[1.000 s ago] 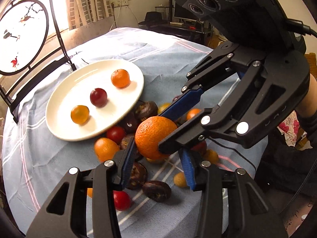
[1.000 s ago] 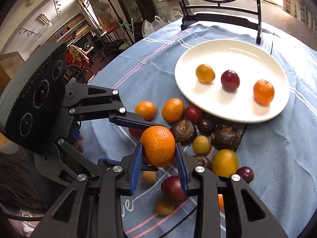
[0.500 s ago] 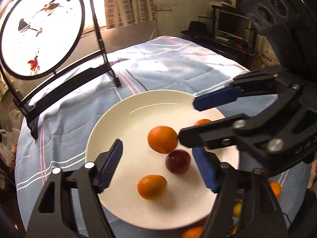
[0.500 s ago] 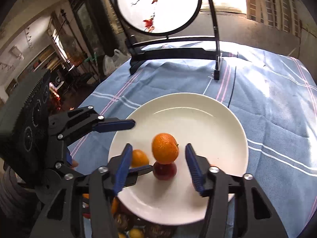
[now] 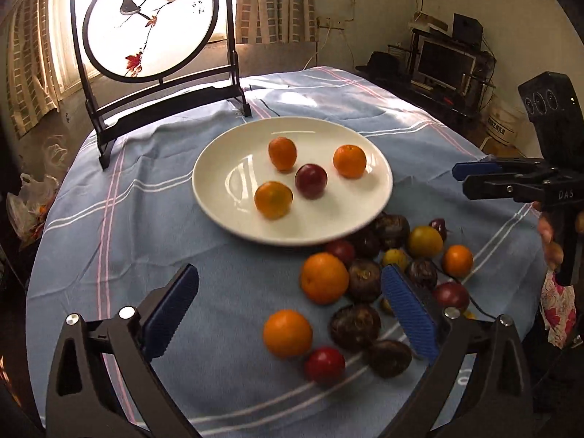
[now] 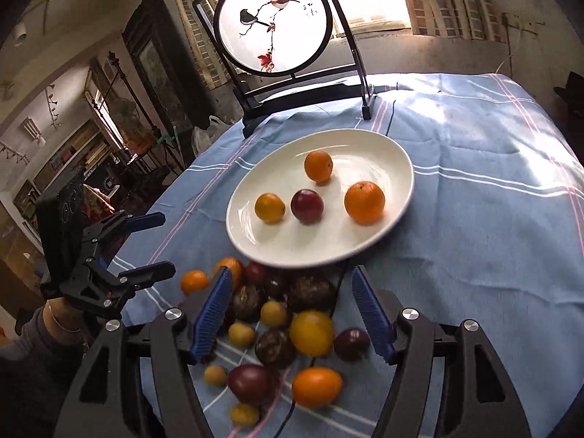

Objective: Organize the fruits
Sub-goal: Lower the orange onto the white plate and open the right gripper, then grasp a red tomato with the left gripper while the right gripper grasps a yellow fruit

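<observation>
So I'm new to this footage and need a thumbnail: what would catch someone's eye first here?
The white plate mid-table, holding three oranges and one dark red fruit, stands out against the blue tablecloth. Behind it glows a backlit round bird-painting screen. Nearer the camera lies a loose pile of fruit beside the plate.

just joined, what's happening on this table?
A person with a handheld gripper in each hand is sorting fruit onto a white plate on a blue tablecloth. The plate holds three orange citrus fruits and one dark red plum. Both the left gripper and the right gripper have just been opening; neither holds anything, and both hang over the loose pile of fruit beside the plate. Many oranges, plums, dark passion fruits and small yellow fruits are yet to be sorted.
</observation>
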Available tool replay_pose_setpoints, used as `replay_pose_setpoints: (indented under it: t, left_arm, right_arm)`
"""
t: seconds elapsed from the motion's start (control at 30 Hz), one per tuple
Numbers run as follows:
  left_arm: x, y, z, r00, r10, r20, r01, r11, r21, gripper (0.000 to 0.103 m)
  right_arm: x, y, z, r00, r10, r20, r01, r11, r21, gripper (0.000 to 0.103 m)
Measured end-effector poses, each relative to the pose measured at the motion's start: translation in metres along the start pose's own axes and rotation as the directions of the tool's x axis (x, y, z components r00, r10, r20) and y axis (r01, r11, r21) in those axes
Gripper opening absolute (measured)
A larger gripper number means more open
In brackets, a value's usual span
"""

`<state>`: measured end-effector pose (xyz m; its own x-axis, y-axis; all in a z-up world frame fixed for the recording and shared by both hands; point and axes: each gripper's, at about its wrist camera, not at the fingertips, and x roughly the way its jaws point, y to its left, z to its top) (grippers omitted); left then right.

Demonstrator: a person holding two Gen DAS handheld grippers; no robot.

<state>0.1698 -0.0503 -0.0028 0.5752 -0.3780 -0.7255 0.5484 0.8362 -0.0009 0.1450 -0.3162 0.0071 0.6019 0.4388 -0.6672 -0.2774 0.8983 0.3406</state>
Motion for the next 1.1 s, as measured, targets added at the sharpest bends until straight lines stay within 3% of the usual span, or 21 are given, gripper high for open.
replay_pose_setpoints:
  t: [0.13,0.2,0.3,0.43,0.53,0.73,0.77,0.9,1.1]
  left_arm:
    - [-0.019,-0.007,-0.036,0.998,0.057,-0.002,-0.057,0.998,0.004,0.098]
    - [-0.020,-0.014,-0.052,0.996,0.084,-0.020,-0.084,0.996,0.025,0.098]
    - [-0.015,-0.022,-0.070,0.993,0.111,-0.050,-0.109,0.993,0.051,0.098]
    - [-0.014,-0.025,-0.077,0.993,0.116,-0.036,-0.116,0.993,0.022,0.098]
    - [-0.014,-0.036,-0.082,0.995,0.099,-0.023,-0.098,0.995,0.027,0.098]
    - [-0.008,-0.049,-0.086,0.995,0.095,-0.025,-0.093,0.994,0.060,0.097]
    - [-0.007,-0.047,-0.085,0.996,0.091,-0.025,-0.089,0.994,0.057,0.092]
    - [0.002,-0.039,-0.083,0.995,0.085,-0.061,-0.081,0.995,0.059,0.054]
    - [0.016,-0.038,-0.082,0.994,0.071,-0.087,-0.065,0.995,0.073,0.039]
  right_arm:
    - [-0.027,0.010,-0.041,0.988,-0.138,0.065,0.140,0.990,-0.028,0.080]
    - [-0.032,0.012,-0.057,0.982,-0.170,0.078,0.173,0.984,-0.033,0.082]
    - [-0.036,0.011,-0.073,0.981,-0.175,0.082,0.177,0.984,-0.020,0.085]
    - [-0.040,0.013,-0.084,0.979,-0.185,0.088,0.185,0.983,0.002,0.088]
    - [-0.037,0.014,-0.092,0.990,-0.125,0.071,0.124,0.992,0.021,0.088]
    - [-0.032,0.037,-0.106,0.981,-0.182,0.063,0.187,0.979,-0.080,0.088]
    - [-0.032,0.040,-0.108,0.980,-0.189,0.065,0.195,0.976,-0.093,0.088]
    - [-0.034,0.048,-0.113,0.975,-0.207,0.081,0.216,0.969,-0.120,0.088]
    - [-0.037,0.049,-0.117,0.972,-0.217,0.086,0.227,0.965,-0.129,0.088]
